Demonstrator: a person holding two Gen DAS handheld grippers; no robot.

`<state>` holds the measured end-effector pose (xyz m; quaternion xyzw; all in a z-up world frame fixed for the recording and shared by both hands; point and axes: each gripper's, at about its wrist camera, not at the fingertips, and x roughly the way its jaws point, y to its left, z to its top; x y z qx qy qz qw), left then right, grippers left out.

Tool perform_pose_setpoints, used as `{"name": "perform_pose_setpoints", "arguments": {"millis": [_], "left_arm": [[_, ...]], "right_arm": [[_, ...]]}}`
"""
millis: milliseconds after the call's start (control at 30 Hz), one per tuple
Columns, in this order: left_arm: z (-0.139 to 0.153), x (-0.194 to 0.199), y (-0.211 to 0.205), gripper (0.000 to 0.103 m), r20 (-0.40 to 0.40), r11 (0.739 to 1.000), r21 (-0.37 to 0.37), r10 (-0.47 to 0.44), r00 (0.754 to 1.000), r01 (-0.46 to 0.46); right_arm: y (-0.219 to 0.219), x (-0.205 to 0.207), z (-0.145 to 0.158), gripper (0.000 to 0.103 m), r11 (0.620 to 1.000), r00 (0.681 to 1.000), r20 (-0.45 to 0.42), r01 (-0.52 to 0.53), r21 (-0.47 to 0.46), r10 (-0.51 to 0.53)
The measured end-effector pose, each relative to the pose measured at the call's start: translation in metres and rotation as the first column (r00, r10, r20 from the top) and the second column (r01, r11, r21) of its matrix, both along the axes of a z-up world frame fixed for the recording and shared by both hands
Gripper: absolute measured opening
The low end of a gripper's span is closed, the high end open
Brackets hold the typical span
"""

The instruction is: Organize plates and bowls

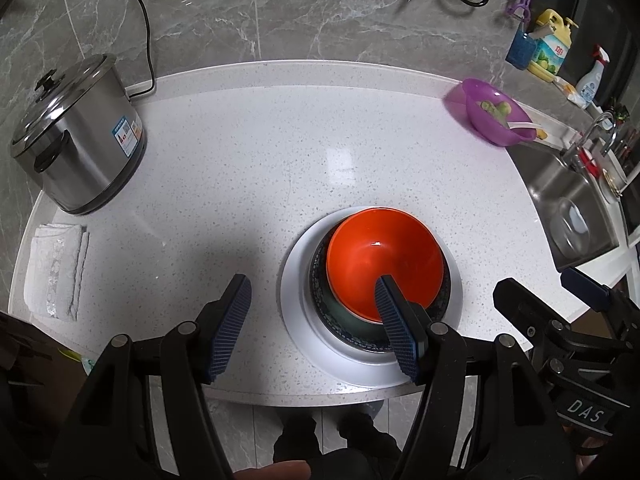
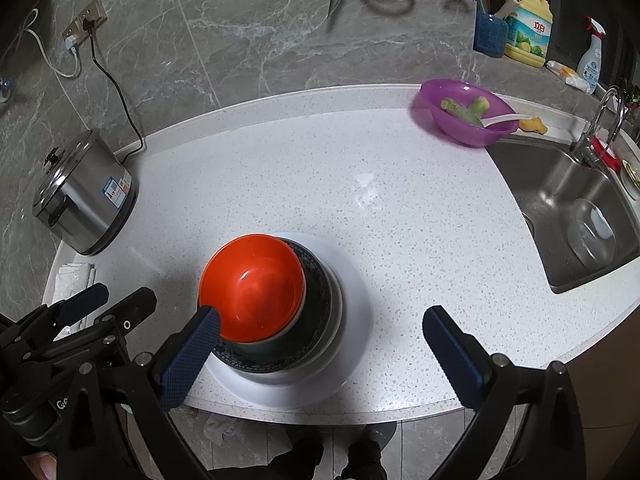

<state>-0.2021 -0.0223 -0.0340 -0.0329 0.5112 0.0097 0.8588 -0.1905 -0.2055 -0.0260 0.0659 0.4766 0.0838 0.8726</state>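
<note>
My left gripper [image 1: 312, 292] hangs with its ribbed blue pads spread, nothing between them. My right gripper [image 2: 324, 324] is spread wide too, empty. Ahead of both, the glossy orange bowl [image 1: 384, 256] sits nested in a dark blue patterned bowl [image 2: 320, 300] on a round white plate [image 1: 296, 292]. Beyond, at the left stands a lidded steel pot [image 1: 80, 136]; at the right, a purple plastic bowl [image 2: 464, 114] beside the steel sink [image 2: 560, 208].

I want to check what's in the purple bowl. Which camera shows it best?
The right wrist view: the purple bowl is sharper, showing green vegetable pieces and a white spoon. In the left wrist view it is smaller and blurrier.
</note>
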Motion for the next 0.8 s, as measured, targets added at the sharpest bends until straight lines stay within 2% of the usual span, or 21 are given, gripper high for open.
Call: {"name": "perform_pose_setpoints", "arguments": {"millis": [800], "left_arm": [[-0.0053, -0.0029, -0.0042, 0.063, -0.008, 1.0, -0.005, 0.008, 1.0, -0.008]], "right_arm": [[-0.0004, 0.0015, -0.0027, 0.103, 1.0, 1.0, -0.002, -0.005, 0.0, 0.005]]}}
